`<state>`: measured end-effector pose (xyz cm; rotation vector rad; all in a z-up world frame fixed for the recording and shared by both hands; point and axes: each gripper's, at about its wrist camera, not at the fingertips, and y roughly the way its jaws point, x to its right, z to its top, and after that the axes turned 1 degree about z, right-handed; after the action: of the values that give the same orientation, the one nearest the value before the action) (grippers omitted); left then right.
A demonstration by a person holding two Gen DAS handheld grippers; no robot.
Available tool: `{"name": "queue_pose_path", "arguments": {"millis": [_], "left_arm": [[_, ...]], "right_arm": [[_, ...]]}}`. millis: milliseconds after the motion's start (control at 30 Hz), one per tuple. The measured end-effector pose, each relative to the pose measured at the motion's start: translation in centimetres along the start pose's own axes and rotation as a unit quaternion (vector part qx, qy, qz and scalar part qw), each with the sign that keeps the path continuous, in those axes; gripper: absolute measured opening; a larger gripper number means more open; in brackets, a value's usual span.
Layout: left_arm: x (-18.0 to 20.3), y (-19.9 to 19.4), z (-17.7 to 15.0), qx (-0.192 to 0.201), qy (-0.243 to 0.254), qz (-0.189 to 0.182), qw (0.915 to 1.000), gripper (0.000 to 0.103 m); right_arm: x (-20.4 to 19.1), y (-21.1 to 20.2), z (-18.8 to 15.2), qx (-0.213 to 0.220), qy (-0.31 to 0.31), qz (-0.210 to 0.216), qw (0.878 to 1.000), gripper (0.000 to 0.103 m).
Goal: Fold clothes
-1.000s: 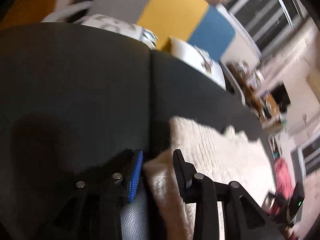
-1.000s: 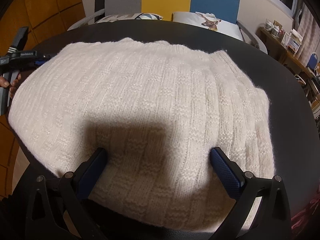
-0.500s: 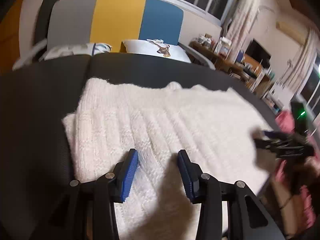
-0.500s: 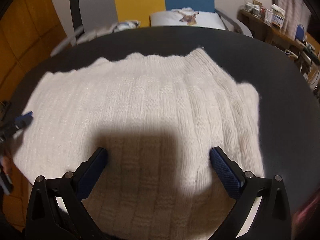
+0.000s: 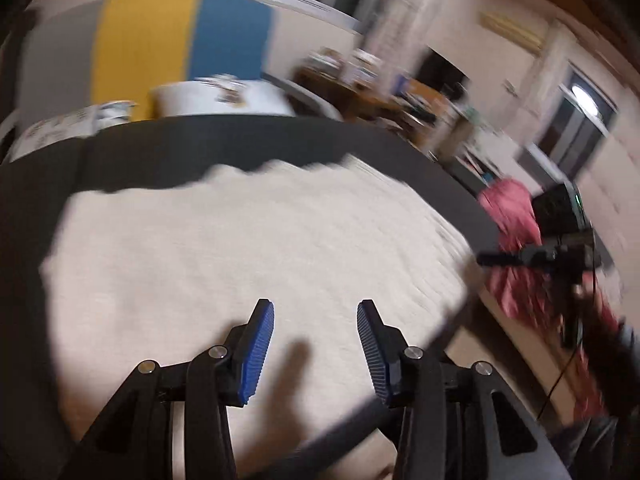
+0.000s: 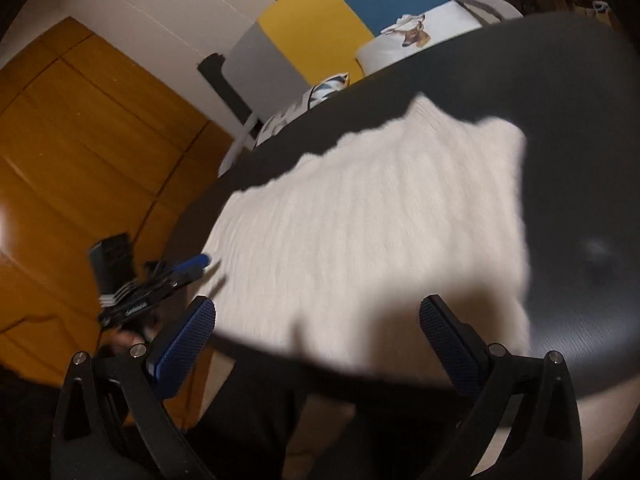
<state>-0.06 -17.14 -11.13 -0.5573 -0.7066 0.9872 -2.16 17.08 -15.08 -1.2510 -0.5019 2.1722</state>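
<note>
A folded cream knit sweater [image 5: 248, 248] lies flat on a round black table [image 5: 200, 144]; it also shows in the right wrist view [image 6: 368, 216]. My left gripper [image 5: 316, 320] is open and empty, held above the sweater's near edge. My right gripper [image 6: 316, 320] is wide open and empty, above the table's near rim. The left gripper also appears at the left of the right wrist view [image 6: 160, 280]. The right gripper appears at the right of the left wrist view [image 5: 536, 256]. Both views are blurred.
A chair with grey, yellow and blue back panels [image 5: 160, 44] stands behind the table, with printed cushions [image 6: 412, 36] on it. Wooden panelling [image 6: 80, 160] is on the left. A cluttered desk [image 5: 372, 92] and a pink cloth [image 5: 512, 216] are on the right.
Both grippers have pulled back from the sweater towards the table's near edge and swung. The left gripper, earlier at the sweater's corner, is now off it. The sweater has not moved.
</note>
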Motion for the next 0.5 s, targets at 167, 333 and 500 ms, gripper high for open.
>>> {"name": "queue_pose_path", "arguments": {"millis": [167, 333, 500], "left_arm": [[4.0, 4.1, 1.1, -0.039, 0.042, -0.031, 0.9979, 0.044], [5.7, 6.2, 2.3, -0.053, 0.035, -0.059, 0.9962, 0.044], [5.8, 7.3, 2.3, -0.072, 0.012, -0.126, 0.9893, 0.042]], "right_arm": [[2.1, -1.7, -1.5, -0.026, -0.033, -0.013, 0.999, 0.103], [5.0, -1.6, 0.5, -0.016, -0.023, 0.019, 0.999, 0.103], [5.8, 0.1, 2.3, -0.074, -0.033, 0.129, 0.988, 0.103]]}}
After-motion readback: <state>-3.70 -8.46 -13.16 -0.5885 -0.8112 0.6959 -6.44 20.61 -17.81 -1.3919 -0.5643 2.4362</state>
